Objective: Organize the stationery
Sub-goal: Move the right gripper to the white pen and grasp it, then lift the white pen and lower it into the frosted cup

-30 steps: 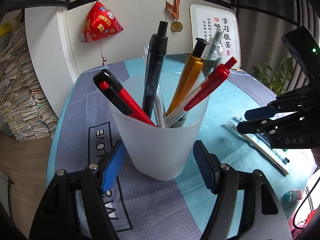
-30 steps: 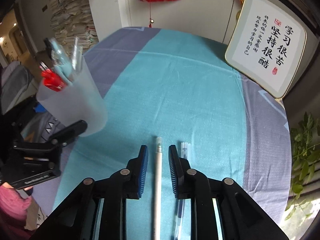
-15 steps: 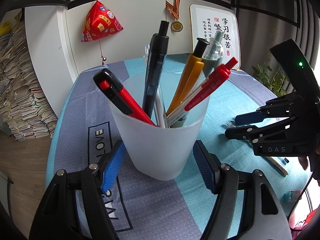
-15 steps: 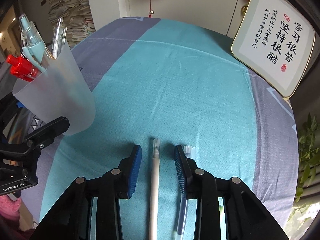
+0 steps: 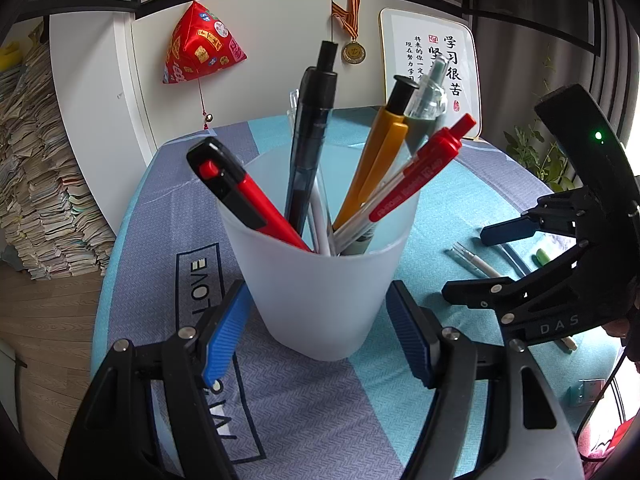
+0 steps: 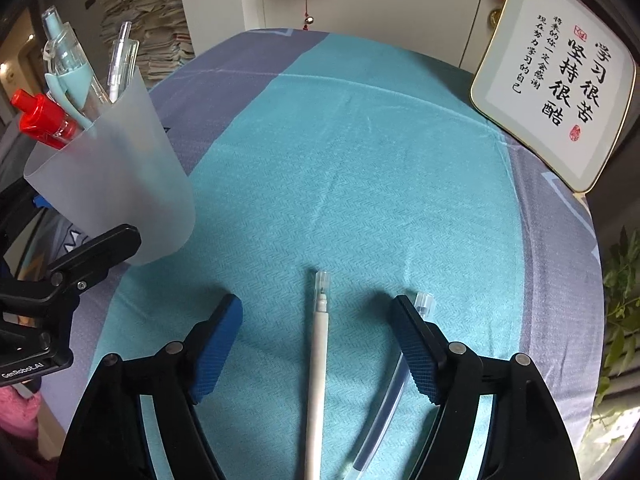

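Tablecloth (image 6: pixel 360 152) in teal and grey covers the table, paper stacks (image 5: pixel 44 184) behind; both grippers' jaws gape apart.

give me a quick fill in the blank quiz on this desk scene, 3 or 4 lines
1. The pens stand in a frosted ____.
2. The white pen lies on the tablecloth between the open fingers of the ____ hand-held gripper.
3. The left hand-held gripper is ____, one finger on each side of the frosted holder.
4. The orange pen is ____ the holder.

Missing words: cup; right; open; inside
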`<act>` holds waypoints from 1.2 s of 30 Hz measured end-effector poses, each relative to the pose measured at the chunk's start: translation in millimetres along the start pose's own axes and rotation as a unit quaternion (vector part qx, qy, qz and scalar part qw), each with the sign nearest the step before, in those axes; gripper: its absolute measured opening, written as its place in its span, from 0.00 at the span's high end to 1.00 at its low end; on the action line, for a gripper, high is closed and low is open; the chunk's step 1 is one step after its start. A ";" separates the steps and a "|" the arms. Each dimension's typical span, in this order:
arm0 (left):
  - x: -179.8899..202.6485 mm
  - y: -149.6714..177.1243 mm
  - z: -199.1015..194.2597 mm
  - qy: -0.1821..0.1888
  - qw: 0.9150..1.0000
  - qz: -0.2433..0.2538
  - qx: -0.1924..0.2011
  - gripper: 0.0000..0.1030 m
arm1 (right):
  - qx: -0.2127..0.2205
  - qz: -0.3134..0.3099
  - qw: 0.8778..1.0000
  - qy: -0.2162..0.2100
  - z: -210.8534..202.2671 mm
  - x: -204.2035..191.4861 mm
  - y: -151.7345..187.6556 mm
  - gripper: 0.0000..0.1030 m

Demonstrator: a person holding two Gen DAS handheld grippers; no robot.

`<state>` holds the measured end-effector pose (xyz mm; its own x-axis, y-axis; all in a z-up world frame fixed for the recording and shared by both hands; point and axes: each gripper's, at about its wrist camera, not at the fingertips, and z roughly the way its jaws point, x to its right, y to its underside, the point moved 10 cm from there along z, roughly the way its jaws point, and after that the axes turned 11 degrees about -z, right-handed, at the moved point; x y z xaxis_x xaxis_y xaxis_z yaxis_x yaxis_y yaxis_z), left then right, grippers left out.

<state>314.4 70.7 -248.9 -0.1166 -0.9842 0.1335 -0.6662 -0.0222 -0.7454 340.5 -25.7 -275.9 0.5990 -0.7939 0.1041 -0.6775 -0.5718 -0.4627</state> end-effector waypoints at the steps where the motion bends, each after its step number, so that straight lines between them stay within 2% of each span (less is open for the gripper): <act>1: 0.4 0.2 -0.4 0.000 1.000 0.000 0.000 0.32 | 0.000 -0.001 1.000 -0.001 0.3 -0.3 -1.0 0.34; 2: 0.4 0.1 -0.2 0.000 1.000 0.000 0.000 0.32 | 0.004 -0.003 1.000 -0.002 -1.2 -1.4 -2.6 0.42; 3: 0.3 0.1 -0.2 0.000 1.000 0.000 0.000 0.32 | 0.008 -0.005 1.000 -0.003 -3.0 -2.5 -4.2 0.62; 4: 0.3 0.2 -0.3 0.000 1.000 0.000 0.000 0.32 | 0.006 -0.003 1.000 -0.003 -4.0 -2.6 -5.1 0.77; 6: 0.1 0.1 -0.2 0.000 1.000 0.000 0.000 0.32 | 0.002 0.005 1.000 -0.001 -3.6 0.0 -6.3 0.89; 7: 0.3 0.1 -0.3 0.000 1.000 0.000 0.000 0.32 | 0.002 0.008 1.000 -0.001 -3.3 1.4 -6.9 0.91; 11: 0.1 0.1 -0.3 0.000 1.000 0.001 0.000 0.32 | 0.013 0.023 1.000 -0.008 -8.5 5.5 -9.0 0.91; 16: 0.0 0.1 -0.2 0.000 1.000 0.000 0.000 0.32 | 0.068 0.042 0.997 -0.004 -49.0 12.2 -20.2 0.92; 24: 0.3 0.1 -0.2 0.000 1.000 0.001 0.000 0.32 | 0.153 0.035 0.988 0.010 -118.4 4.0 -43.1 0.92; 27: 0.3 0.0 -0.2 0.000 1.000 0.001 0.000 0.32 | 0.172 0.033 0.985 0.010 -130.8 -0.4 -50.9 0.92; 32: 0.4 0.1 -0.1 0.000 1.000 0.000 0.000 0.32 | 0.204 0.045 0.978 -0.002 -146.7 -3.5 -65.1 0.92; 36: 0.3 0.1 -0.1 0.000 1.000 0.001 0.000 0.32 | 0.243 0.040 0.969 -0.023 -170.8 -14.9 -88.9 0.92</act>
<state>314.3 70.4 -248.9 -0.1171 -0.9842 0.1325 -0.6662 -0.0211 -0.7455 318.8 1.7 -85.9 0.5781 -0.8158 0.0165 -0.4491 -0.3350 -0.8283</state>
